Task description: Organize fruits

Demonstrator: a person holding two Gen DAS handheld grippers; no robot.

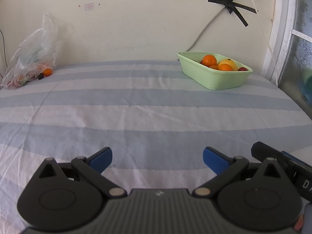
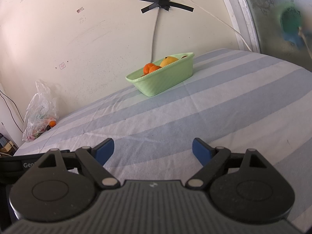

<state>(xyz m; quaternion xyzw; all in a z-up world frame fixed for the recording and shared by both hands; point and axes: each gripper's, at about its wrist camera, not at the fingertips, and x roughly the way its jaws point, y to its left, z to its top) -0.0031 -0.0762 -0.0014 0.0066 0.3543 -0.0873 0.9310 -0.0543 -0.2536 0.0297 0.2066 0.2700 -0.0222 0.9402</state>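
A light green basket [image 1: 224, 78] stands at the back right of the striped bed and holds oranges [image 1: 209, 60], a yellow fruit [image 1: 229, 62] and a dark red fruit [image 1: 242, 69]. It also shows in the right wrist view [image 2: 165, 80]. A clear plastic bag [image 1: 33, 58] lies at the back left by the wall, with an orange [image 1: 47, 72] and a dark fruit [image 1: 40, 76] at its mouth. My left gripper [image 1: 157, 159] is open and empty, low over the near bed. My right gripper [image 2: 153, 151] is open and empty too.
The bed has a blue and white striped sheet [image 1: 136, 105]. A wall with taped cables [image 1: 231, 4] runs behind it. A white window frame [image 1: 280, 39] stands at the right. The right gripper's body [image 1: 282, 161] shows at the left view's right edge.
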